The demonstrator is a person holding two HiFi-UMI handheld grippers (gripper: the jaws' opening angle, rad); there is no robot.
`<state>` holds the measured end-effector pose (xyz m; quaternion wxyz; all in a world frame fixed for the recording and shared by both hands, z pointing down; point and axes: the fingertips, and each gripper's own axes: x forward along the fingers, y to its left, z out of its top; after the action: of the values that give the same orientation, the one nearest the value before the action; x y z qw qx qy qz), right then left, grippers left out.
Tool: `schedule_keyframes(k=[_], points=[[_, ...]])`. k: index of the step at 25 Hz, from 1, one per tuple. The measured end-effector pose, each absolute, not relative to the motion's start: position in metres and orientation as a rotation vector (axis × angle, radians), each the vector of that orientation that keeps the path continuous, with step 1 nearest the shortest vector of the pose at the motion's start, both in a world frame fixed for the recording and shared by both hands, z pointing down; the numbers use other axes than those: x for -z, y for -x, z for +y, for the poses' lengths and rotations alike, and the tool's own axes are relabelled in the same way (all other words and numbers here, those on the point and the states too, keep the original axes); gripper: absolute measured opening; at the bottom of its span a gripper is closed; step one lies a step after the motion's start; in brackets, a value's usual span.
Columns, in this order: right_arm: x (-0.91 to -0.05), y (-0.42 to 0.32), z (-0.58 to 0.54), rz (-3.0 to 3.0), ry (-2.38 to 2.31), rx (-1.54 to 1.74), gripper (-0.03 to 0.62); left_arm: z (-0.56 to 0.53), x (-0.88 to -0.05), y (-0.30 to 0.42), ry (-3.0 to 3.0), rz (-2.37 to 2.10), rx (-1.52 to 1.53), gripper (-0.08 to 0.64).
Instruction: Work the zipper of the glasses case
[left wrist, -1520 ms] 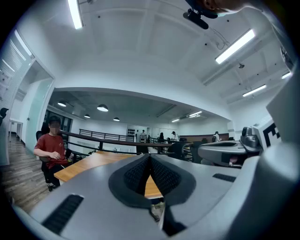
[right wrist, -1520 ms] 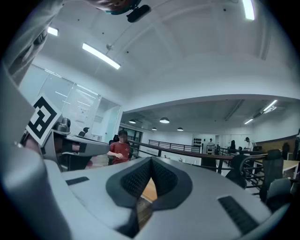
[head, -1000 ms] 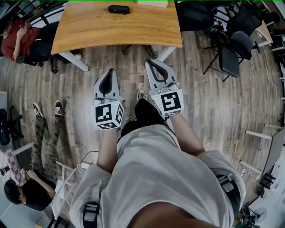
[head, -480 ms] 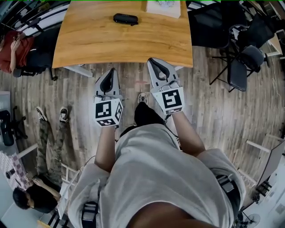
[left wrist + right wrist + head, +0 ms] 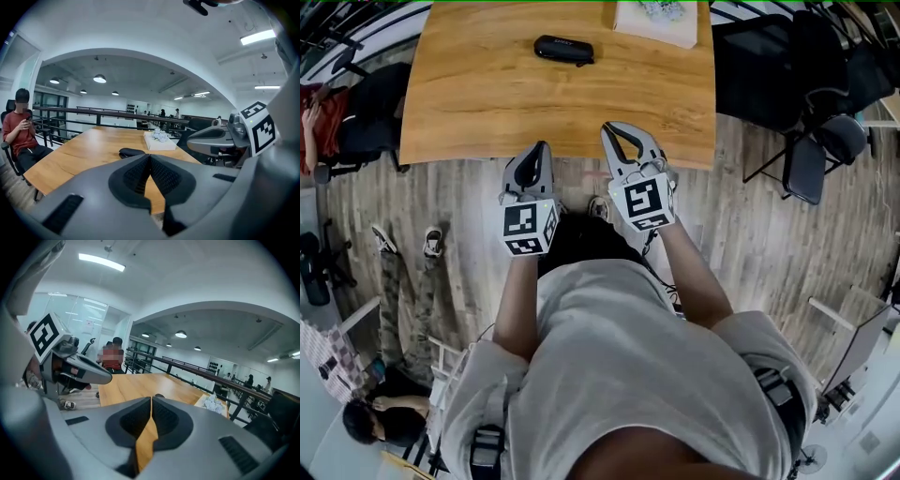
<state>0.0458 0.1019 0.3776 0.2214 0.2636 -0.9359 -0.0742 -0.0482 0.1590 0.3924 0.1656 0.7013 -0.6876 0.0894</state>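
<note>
Glasses case (image 5: 563, 49), black, oblong and round-ended, lies flat on the wooden counter (image 5: 469, 103), well ahead of my fingers and apart from both pairs. It sits closer to the line of my left fingers (image 5: 528, 171) than to that of my right fingers (image 5: 650, 150). Its zipper is too small to make out in any view.

Both pairs are pressed together with nothing between them. The ribbed dark pads meet in a thin seam in each gripper view, set in smooth grey shells. Their tips sit at the counter's near edge.

Just right of the case and further ahead stands a pale flat box (image 5: 654, 21) topped with something crumpled and white.

From the head view the case reads as a long dark capsule on warm, fine-grained wood. The left gripper view shows it as a low domed hump just above the closed tips. The right gripper view shows only a dark sliver of it over the finger tops.
</note>
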Motion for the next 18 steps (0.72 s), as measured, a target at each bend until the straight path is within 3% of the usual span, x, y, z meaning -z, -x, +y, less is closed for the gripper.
schedule_keyframes(k=[16,18], points=[[-0.478,0.081,-0.019,-2.278,-0.653,0.363,0.032,0.027,-0.494,0.168,-2.012,-1.724,-0.371,0.023],[-0.492,0.093,-0.027,-2.245,-0.61,0.405,0.099,0.017,-0.507,0.182,-2.0,-1.709,-0.377,0.023]])
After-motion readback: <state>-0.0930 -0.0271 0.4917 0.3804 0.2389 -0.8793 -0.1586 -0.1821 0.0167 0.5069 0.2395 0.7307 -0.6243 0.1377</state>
